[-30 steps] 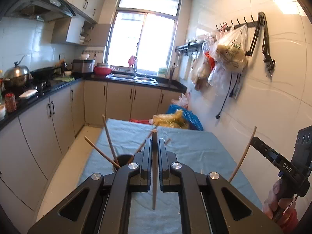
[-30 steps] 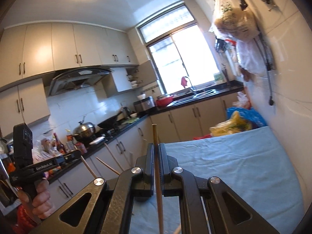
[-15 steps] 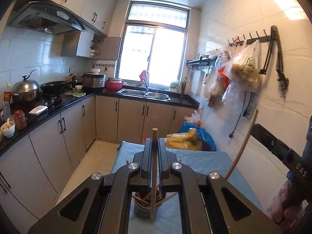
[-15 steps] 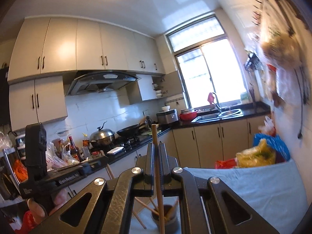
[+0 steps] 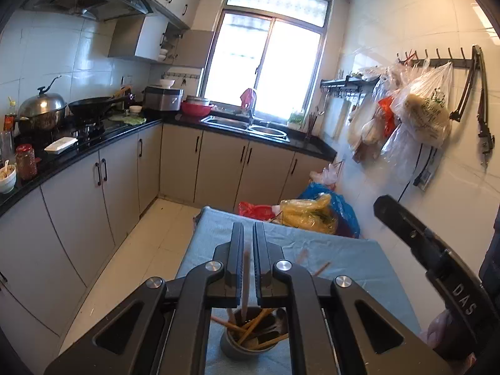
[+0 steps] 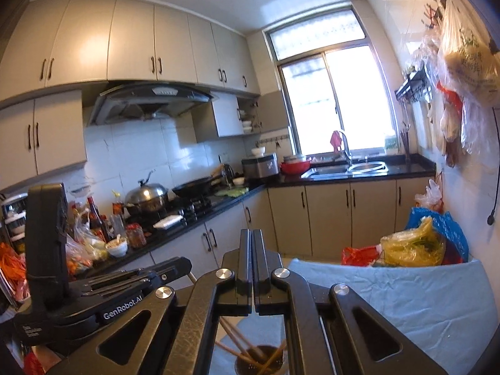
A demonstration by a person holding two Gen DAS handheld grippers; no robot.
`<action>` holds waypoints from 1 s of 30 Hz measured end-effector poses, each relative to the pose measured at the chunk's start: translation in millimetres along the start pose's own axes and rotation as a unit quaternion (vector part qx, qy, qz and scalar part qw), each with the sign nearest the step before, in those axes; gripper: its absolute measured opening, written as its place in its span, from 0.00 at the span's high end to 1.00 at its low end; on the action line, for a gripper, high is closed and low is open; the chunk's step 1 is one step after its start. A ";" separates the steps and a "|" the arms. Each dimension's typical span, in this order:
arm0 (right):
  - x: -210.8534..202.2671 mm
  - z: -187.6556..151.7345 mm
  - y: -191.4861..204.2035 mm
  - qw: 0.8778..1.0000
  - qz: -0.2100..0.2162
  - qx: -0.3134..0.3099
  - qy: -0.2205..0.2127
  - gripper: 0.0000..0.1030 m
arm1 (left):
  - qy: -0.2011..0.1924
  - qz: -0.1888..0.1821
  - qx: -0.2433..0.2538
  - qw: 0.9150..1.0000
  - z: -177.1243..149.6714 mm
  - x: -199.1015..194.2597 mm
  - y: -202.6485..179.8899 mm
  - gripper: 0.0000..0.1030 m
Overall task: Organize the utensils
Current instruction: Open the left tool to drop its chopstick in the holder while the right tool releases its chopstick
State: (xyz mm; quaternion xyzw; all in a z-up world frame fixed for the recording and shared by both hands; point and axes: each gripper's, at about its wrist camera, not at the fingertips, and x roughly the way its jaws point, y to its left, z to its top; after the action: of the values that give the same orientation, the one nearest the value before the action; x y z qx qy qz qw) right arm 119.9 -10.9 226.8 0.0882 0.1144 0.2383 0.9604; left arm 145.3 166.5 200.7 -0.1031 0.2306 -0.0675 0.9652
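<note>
A dark grey utensil cup (image 5: 242, 348) stands on the blue-covered table (image 5: 343, 259) right under both grippers, with several wooden chopsticks (image 5: 254, 323) leaning in it. My left gripper (image 5: 246, 240) stands slightly open above the cup; a blurred chopstick (image 5: 245, 281) hangs in the gap, its lower end in the cup. My right gripper (image 6: 251, 243) is shut and empty above the same cup (image 6: 261, 362). Each gripper shows in the other's view, the right one (image 5: 431, 262) and the left one (image 6: 103, 290).
Plastic bags (image 5: 315, 211) lie at the table's far end. More bags hang from wall hooks (image 5: 418, 112) on the right. Kitchen cabinets and a counter (image 5: 103, 168) run along the left, with floor between them and the table.
Both chopsticks have left the jaws and dropped toward the cup. The left jaws have parted slightly. The right jaws have closed on nothing. Both views have tilted to look down on the cup.
</note>
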 end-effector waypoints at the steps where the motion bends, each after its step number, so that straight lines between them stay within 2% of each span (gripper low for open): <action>1: 3.2 -3.5 -1.4 1.000 -0.001 0.002 0.006 0.99 | 0.001 -0.001 0.000 1.000 -0.7 1.2 0.6 0.95; 8: -7.1 -5.5 -7.9 1.000 0.007 0.011 0.004 0.99 | 0.010 -0.004 0.011 1.000 -6.8 2.5 -2.0 0.95; 18: -61.8 -1.4 -26.6 0.999 0.021 0.041 -0.010 0.99 | 0.004 -0.008 0.025 1.000 -16.3 -21.2 -16.0 0.95; 25: -99.3 -18.4 -58.8 0.997 0.013 0.074 0.001 0.98 | 0.006 -0.024 0.034 0.999 -35.8 -43.1 -34.3 0.95; 30: -122.0 -46.5 -89.4 0.994 -0.005 0.104 0.021 0.98 | 0.014 -0.033 0.048 0.998 -61.2 -52.9 -50.9 0.95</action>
State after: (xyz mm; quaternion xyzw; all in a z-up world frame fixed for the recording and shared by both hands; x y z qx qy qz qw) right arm 42.0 -141.8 183.9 0.1819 0.1592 0.2217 0.9447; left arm 66.2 116.3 181.9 -0.0633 0.2367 -0.1115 0.9631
